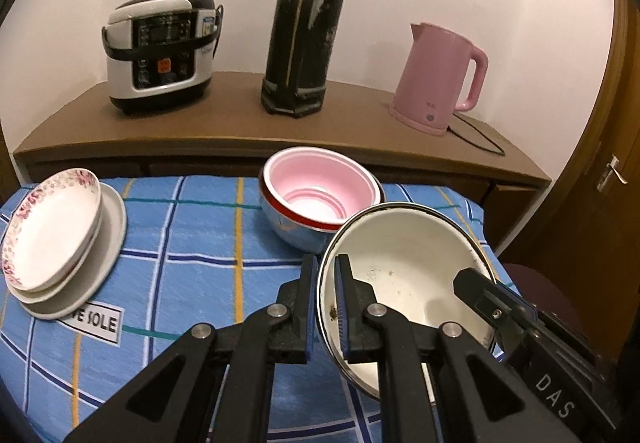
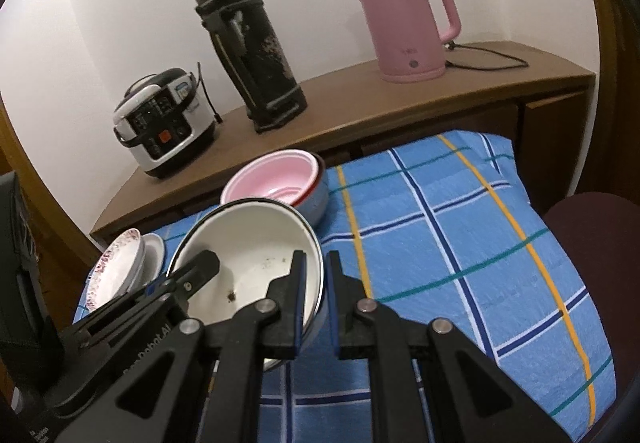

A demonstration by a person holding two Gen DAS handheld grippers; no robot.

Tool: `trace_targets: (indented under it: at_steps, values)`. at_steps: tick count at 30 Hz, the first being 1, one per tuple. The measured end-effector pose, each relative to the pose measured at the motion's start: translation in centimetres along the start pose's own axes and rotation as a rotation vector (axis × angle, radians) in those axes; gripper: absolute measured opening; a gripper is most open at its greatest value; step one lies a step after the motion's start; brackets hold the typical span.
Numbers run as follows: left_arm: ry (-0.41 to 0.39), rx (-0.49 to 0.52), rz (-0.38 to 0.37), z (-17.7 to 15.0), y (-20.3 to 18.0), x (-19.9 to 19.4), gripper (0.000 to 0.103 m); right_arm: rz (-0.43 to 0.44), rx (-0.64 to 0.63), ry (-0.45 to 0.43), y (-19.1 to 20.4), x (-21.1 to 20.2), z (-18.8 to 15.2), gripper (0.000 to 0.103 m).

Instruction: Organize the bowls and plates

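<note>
A white enamel bowl (image 1: 404, 275) with a dark rim is held tilted above the blue checked cloth (image 1: 180, 243). My left gripper (image 1: 326, 307) is shut on its left rim. My right gripper (image 2: 316, 299) is shut on its right rim, and the bowl (image 2: 248, 243) shows in the right wrist view too. A pink bowl (image 1: 320, 191) sits nested inside a steel bowl (image 1: 288, 231) with a red rim just behind it. A floral plate (image 1: 52, 231) lies stacked on white plates (image 1: 108, 243) at the left.
A wooden shelf (image 1: 240, 123) behind the table holds a rice cooker (image 1: 160, 51), a tall black flask (image 1: 308, 23) and a pink kettle (image 1: 436, 79) with a cord. A dark round seat (image 2: 600, 227) stands at the right, and a door (image 1: 608, 171) beyond.
</note>
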State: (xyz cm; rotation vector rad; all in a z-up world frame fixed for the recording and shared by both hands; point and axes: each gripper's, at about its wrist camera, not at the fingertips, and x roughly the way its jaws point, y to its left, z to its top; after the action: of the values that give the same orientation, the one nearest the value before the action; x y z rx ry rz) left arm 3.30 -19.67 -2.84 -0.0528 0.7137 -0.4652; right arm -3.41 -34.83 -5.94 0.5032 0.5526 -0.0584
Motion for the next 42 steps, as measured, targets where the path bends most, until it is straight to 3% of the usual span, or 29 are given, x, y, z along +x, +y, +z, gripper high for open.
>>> trace_targets:
  at_steps: [11, 26, 34, 42]
  values:
    - [-0.061, -0.01, 0.017, 2.6, 1.5, -1.1, 0.01, 0.023, -0.053, -0.052, 3.1, -0.3, 2.0, 0.01]
    - [-0.089, -0.035, 0.022, 6.3, 2.3, 1.2, 0.01, 0.035, -0.071, -0.102, 4.0, 1.9, 5.9, 0.01]
    - [-0.056, -0.045, 0.027, 8.5, 2.3, 4.6, 0.01, 0.027, -0.065, -0.105, 3.4, 4.6, 8.7, 0.01]
    - [0.007, -0.033, 0.057, 8.8, 2.6, 8.7, 0.01, 0.027, -0.005, -0.043, 1.8, 8.7, 9.6, 0.01]
